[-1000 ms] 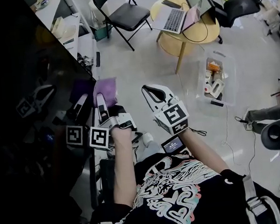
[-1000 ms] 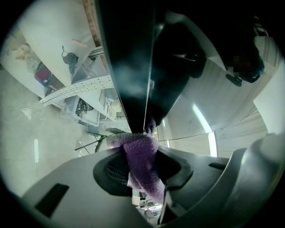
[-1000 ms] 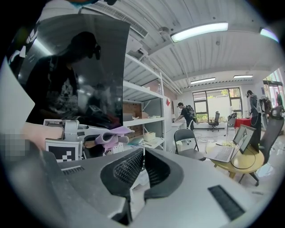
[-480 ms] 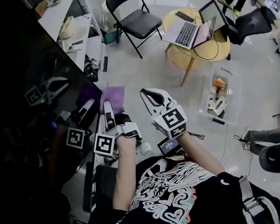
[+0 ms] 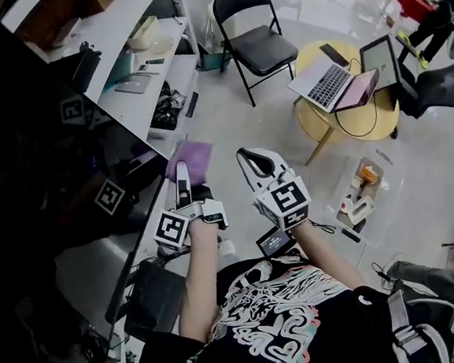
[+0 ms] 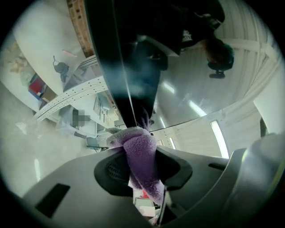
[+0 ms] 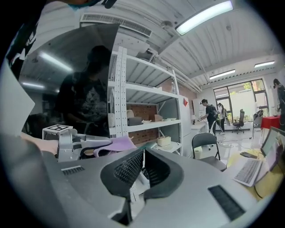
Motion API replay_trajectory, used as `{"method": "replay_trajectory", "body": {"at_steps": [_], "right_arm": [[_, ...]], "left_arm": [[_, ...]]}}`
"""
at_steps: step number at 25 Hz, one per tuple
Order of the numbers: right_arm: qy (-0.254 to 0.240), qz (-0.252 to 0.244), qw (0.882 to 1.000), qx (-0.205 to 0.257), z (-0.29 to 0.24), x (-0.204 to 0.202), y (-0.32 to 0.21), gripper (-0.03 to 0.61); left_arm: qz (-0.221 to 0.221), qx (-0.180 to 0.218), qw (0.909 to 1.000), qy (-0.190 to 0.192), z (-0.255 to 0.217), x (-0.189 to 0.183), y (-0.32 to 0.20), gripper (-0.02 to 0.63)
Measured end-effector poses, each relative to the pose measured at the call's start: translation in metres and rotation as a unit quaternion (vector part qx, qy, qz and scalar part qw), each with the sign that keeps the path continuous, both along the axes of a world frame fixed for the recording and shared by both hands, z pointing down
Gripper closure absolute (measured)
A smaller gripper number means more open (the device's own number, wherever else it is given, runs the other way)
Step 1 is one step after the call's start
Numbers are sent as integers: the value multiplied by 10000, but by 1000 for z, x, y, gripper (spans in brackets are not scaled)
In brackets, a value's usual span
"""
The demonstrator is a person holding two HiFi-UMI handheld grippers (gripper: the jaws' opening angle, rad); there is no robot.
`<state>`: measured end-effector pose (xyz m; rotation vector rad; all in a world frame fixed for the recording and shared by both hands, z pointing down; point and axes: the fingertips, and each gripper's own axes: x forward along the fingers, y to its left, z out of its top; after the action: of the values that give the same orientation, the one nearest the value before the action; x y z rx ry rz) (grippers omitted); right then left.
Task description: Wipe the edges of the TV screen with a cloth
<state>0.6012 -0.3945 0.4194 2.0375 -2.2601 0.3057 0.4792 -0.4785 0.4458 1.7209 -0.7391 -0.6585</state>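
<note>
The TV screen (image 5: 46,192) is the large dark panel filling the left of the head view. My left gripper (image 5: 181,175) is shut on a purple cloth (image 5: 192,158), which rests against the screen's near edge. In the left gripper view the cloth (image 6: 143,162) is pinched between the jaws, and the dark TV edge (image 6: 119,67) rises right behind it. My right gripper (image 5: 250,157) hovers just right of the left one, shut and holding nothing. In the right gripper view its jaws (image 7: 142,165) are together. The cloth (image 7: 118,144) and screen (image 7: 67,89) show to their left.
A metal shelf (image 5: 134,62) with small items stands behind the TV. On the floor to the right are a black folding chair (image 5: 261,46), a round table (image 5: 348,119) with laptops and a clear bin (image 5: 360,195). A black bag (image 5: 152,295) lies below my left arm.
The head view has swung up and left, showing more of the shelf. Both grippers stay side by side, and the cloth stays in the left gripper at the screen's edge.
</note>
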Motion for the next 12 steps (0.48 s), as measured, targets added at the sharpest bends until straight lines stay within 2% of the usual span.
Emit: {"method": "replay_trajectory", "body": {"at_steps": [2,5,7,8,12], "right_arm": [[-27,-141,9999,43,-2,5,1,546],[-34,-391,9992,95,-4,4,4,546],[-37,-623,9980,128,-7,-3,7,545],[-53,-774,9969,143,-9,-8,10,546],[-110,-1483,9887,183,-18,-28,25,546]], "left_arm": [[-2,189,9996,-223,0,4,10,482],[-27,427,9959,-793,-2,2,30,482],[-122,773,9850,-1535,-4,-11,42,482],[-187,945,9798,-1751,-8,-15,50,482],[-578,1477,9657,-2055,-29,-28,85,482]]}}
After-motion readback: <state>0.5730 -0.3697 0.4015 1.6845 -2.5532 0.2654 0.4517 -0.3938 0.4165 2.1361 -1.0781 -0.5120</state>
